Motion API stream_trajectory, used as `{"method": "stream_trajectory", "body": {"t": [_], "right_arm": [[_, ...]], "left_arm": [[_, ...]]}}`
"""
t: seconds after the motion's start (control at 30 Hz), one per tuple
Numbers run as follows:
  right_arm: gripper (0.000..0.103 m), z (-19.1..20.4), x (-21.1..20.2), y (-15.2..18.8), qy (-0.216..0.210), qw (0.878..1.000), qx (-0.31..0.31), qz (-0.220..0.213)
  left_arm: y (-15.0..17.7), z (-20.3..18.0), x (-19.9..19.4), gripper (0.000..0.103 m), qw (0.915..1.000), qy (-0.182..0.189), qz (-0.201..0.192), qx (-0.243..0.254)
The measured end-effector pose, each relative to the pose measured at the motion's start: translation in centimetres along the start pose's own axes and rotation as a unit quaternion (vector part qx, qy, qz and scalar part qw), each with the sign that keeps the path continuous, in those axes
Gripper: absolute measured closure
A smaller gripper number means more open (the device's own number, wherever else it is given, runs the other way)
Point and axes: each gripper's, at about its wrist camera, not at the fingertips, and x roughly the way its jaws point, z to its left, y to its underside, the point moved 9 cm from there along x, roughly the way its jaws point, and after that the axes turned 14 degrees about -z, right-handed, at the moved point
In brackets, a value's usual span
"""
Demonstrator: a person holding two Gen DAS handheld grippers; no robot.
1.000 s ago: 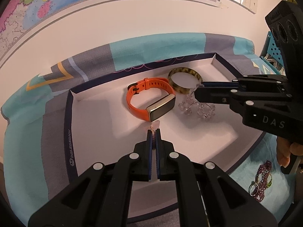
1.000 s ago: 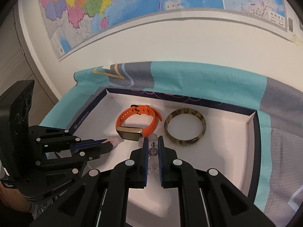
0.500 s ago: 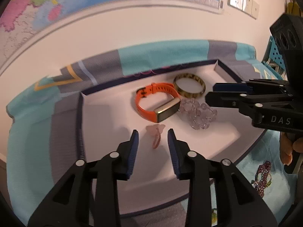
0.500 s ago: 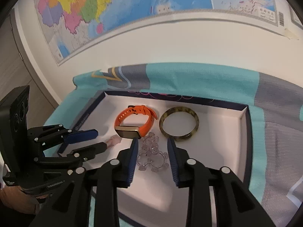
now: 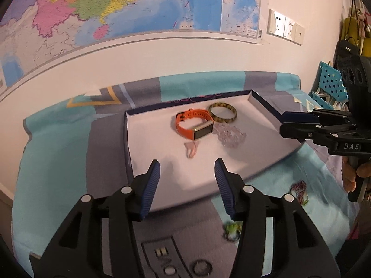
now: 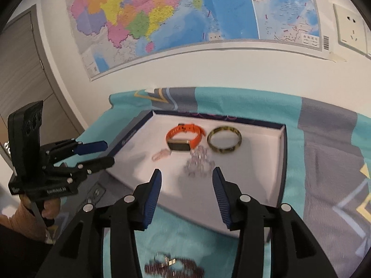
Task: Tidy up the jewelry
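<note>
Both the left gripper (image 5: 186, 177) and right gripper (image 6: 186, 186) are held apart, empty; the dark beaded bracelet (image 6: 174, 270) outside the tray (image 6: 281, 162) could be snagged.

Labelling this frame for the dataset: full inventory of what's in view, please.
tray: 1, white inside with dark blue rim, on the cloth
fitness band: 1, orange strap, in the tray
bangle: 1, yellow-brown mottled, in the tray, right of the band
clear bead bracelet: 1, transparent, in the tray, near side of the bangle
pink clip: 1, pale pink, in the tray, near side of the band; blurred
purple bead bracelet: 1, dark purple, on the cloth outside the tray
green piece: 1, green, on the cloth; too blurred to name
cloth: 1, teal and grey, under the tray
map: 1, multicoloured, on the wall
wall sockets: white, on the wall
left gripper: open, empty
right gripper: open, empty
</note>
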Motion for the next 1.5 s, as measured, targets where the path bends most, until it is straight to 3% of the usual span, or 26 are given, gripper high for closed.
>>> {"method": "stream_trajectory", "body": {"t": [0.4,0.57,0.67,0.77,0.83,1.0,1.5], "right_arm": [[0.060,-0.6,-3.6,7.0,0.020,0.998,-0.002,0.053],[0.070,-0.8,-3.8,9.2,0.023,0.997,0.002,0.072],[0.070,-1.2,-3.7,9.8,0.030,0.997,0.011,0.075],[0.072,-1.2,-3.8,10.0,0.033,0.997,0.008,0.072],[0.085,-1.1,-3.7,10.1,0.038,0.996,-0.003,0.074],[0.095,-1.2,-3.7,10.1,0.044,0.996,-0.009,0.074],[0.097,0.2,-5.1,7.8,0.014,0.999,0.020,0.032]], "left_arm": [[3.8,-1.4,-2.9,0.053,0.9998,0.008,0.014,0.009],[4.7,-1.4,-3.4,0.052,0.9998,0.009,0.020,0.004],[5.1,-1.5,-3.8,0.050,0.9998,0.008,0.021,0.002],[5.6,-1.5,-4.1,0.049,0.9997,0.008,0.024,-0.001],[6.0,-1.5,-4.2,0.049,0.9996,0.007,0.027,-0.003],[6.9,-1.2,-4.4,0.049,0.9993,0.007,0.035,-0.012],[8.6,-1.1,-5.8,0.049,0.9989,0.013,0.044,-0.007]]}}
